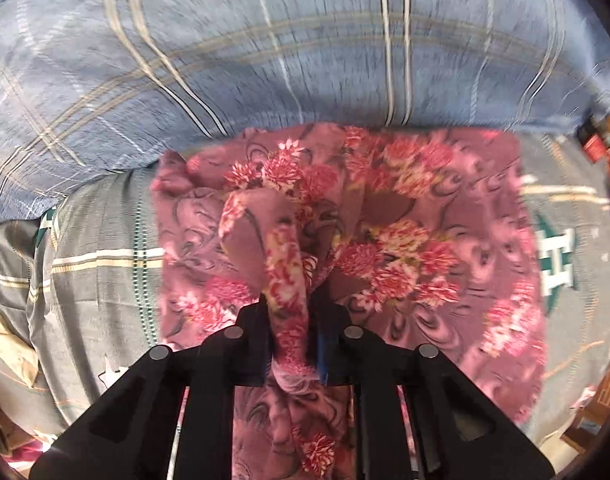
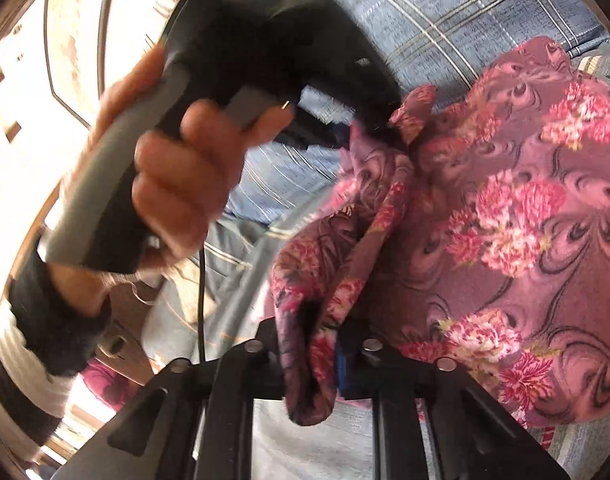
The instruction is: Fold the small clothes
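A mauve cloth with pink flowers (image 1: 405,224) lies spread on a grey bed sheet, with one edge lifted. My left gripper (image 1: 291,312) is shut on a bunched fold of it. My right gripper (image 2: 325,344) is shut on another bunched corner of the same cloth (image 2: 505,208), lifted off the bed. In the right wrist view the left gripper (image 2: 375,124) shows, held in a hand (image 2: 177,184), pinching the cloth's far corner. The frames are blurred.
A blue plaid quilt (image 1: 265,48) is heaped behind the cloth. The grey patterned bed sheet (image 1: 101,248) lies under and around it. A wooden bed frame (image 1: 597,408) shows at the right. A black cable (image 2: 201,300) hangs below the hand.
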Action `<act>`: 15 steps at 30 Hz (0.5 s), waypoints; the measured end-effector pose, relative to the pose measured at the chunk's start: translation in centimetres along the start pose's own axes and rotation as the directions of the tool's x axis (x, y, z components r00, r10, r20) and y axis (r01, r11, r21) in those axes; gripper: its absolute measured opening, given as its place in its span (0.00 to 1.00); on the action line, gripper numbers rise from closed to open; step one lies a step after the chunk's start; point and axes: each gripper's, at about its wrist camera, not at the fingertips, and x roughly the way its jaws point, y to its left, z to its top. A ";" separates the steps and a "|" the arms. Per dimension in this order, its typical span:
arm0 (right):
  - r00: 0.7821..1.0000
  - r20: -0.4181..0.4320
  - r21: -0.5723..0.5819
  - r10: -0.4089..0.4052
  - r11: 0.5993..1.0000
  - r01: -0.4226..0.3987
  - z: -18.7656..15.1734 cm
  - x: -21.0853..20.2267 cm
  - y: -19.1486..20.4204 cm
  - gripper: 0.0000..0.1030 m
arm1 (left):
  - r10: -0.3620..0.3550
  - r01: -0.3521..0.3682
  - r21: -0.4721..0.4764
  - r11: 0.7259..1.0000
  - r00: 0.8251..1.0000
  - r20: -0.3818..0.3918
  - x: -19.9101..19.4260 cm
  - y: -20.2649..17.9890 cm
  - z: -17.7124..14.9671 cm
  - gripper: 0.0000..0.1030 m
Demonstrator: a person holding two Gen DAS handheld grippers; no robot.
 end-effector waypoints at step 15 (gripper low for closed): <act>0.974 0.111 0.214 -0.199 0.962 0.172 0.9 -9.2 -5.6 0.17 | -0.096 0.096 0.064 0.993 0.995 0.009 1.4 -9.7 1.1 0.21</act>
